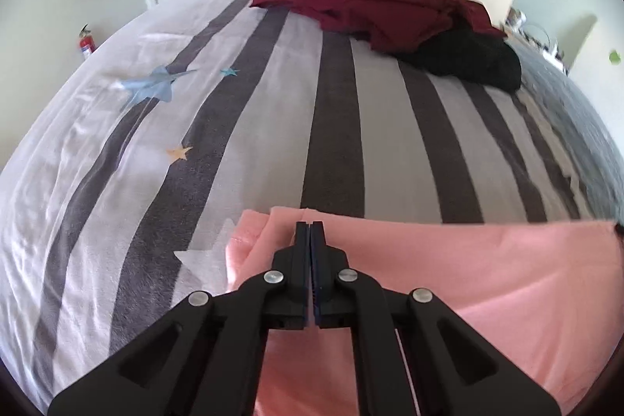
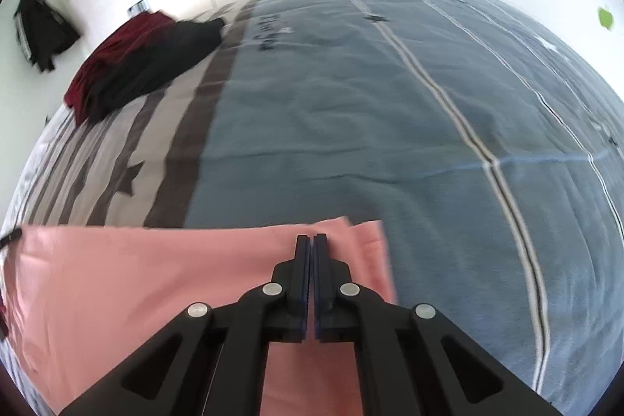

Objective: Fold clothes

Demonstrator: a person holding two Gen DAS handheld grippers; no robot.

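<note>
A pink garment (image 1: 487, 279) lies spread across the near part of the bed, its far edge pulled into a straight line. My left gripper (image 1: 310, 224) is shut on that edge near the garment's left corner, where the cloth bunches in folds. In the right wrist view the same pink garment (image 2: 136, 279) runs off to the left, and my right gripper (image 2: 312, 236) is shut on its far edge near the right corner. Both grippers point steeply down at the bed. A thin strip of cloth shows between each pair of pads.
The bed has a grey-and-white striped cover (image 1: 331, 143) with star and plane prints, and a blue-grey part (image 2: 351, 123) on the right. A dark red garment (image 1: 370, 2) and a black one (image 1: 468, 61) lie heaped at the far side. A fire extinguisher (image 1: 86, 41) stands by the left wall.
</note>
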